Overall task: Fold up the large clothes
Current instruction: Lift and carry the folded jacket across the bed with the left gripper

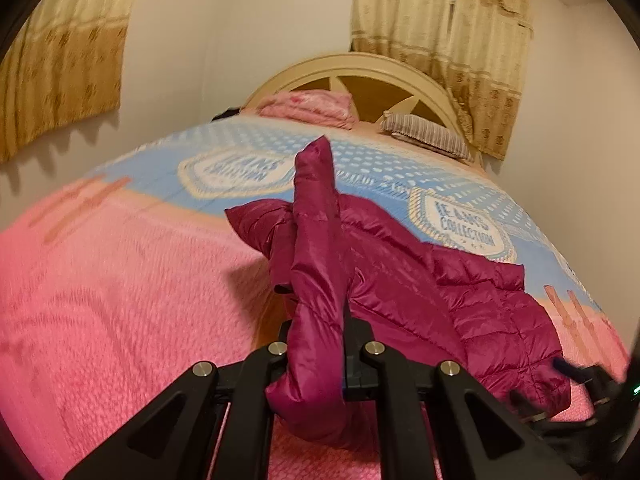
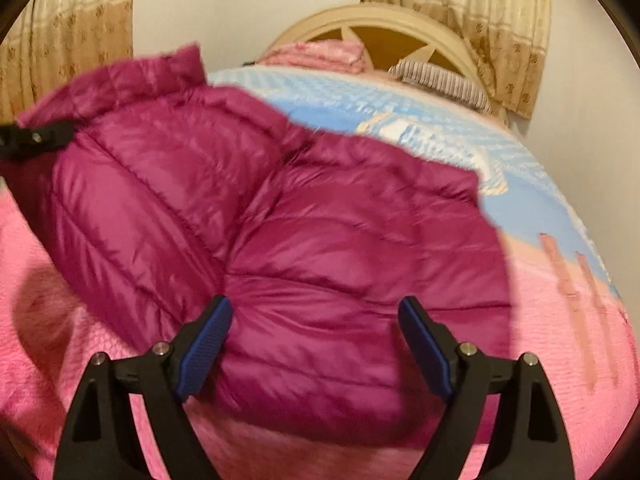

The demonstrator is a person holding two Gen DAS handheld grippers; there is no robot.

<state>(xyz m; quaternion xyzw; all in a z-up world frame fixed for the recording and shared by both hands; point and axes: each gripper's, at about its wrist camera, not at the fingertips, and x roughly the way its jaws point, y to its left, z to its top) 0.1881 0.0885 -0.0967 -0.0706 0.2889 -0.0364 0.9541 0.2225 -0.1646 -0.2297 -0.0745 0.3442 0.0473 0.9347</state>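
1. My left hand-held gripper [image 1: 320,344] is clamped shut on a fold of the magenta puffer jacket [image 1: 400,280]; the pinched piece, which looks like a sleeve, stands up from the jaws toward 12 o'clock in the left wrist view.
2. The rest of the jacket lies on the bed [image 1: 120,300], spreading from the grip toward 3 o'clock across the pink bedspread and onto the blue blanket [image 1: 240,148] printed with "JEANS COLLECTION".
3. My right hand-held gripper [image 2: 316,340] is wide open, its blue pads [image 2: 208,348] on either side of the jacket's hem edge, not pressing on it.
4. In the right wrist view, the left hand-held gripper shows at 9 o'clock, beside the collar.
5. At 12 o'clock sit a folded pink quilt [image 1: 308,108], a striped pillow [image 1: 424,134] and the arched headboard [image 1: 360,68]; curtains [image 1: 440,40] hang behind.
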